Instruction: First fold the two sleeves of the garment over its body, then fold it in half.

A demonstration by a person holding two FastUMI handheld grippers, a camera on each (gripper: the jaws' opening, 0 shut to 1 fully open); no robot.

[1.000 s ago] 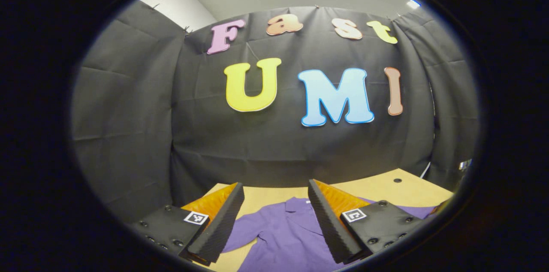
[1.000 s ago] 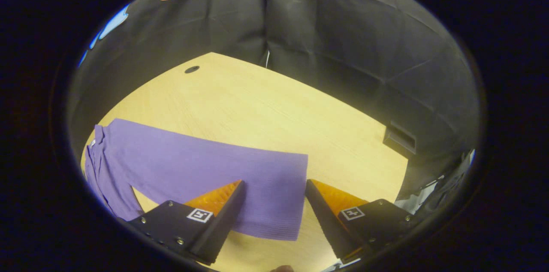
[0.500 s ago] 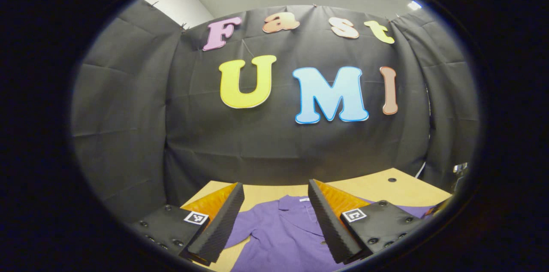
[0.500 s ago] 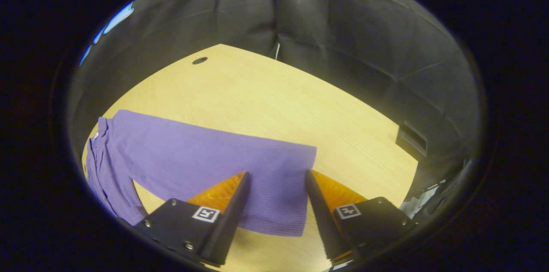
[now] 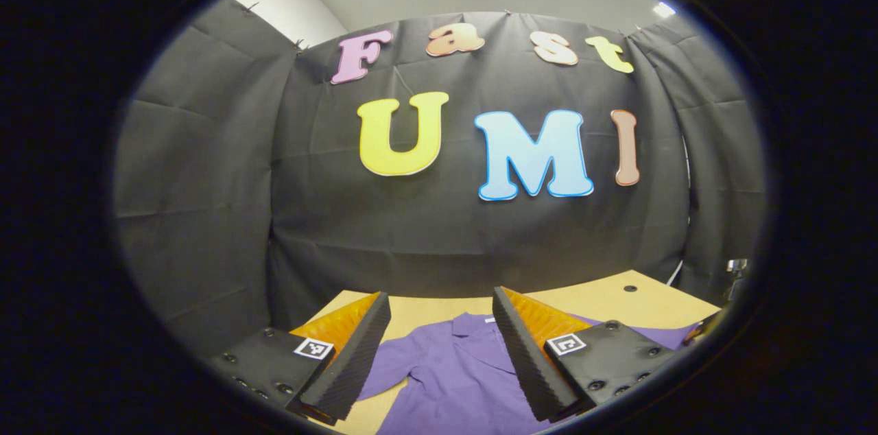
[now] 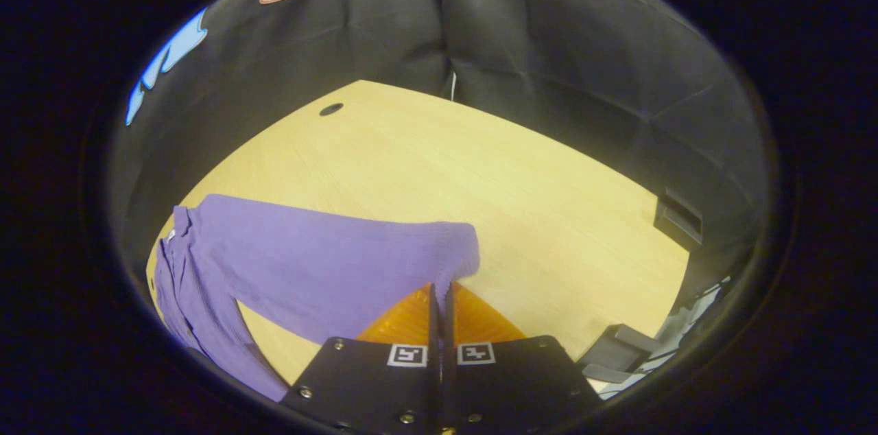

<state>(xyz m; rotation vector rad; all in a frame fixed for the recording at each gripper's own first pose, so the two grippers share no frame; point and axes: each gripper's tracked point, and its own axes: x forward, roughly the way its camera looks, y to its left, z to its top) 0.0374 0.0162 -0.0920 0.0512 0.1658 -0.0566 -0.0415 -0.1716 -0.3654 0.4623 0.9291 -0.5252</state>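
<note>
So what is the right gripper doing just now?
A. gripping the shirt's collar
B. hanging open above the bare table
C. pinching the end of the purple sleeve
C: the right gripper has its fingers closed together on the cuff end of the purple sleeve.

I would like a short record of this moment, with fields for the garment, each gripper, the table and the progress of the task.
garment: purple shirt, lying on the table, collar toward the booth wall
right gripper: shut on the sleeve at its cuff end
left gripper: open, above the shirt body, holding nothing
table: light wood
progress: right sleeve gripped, not yet folded over the body
</note>
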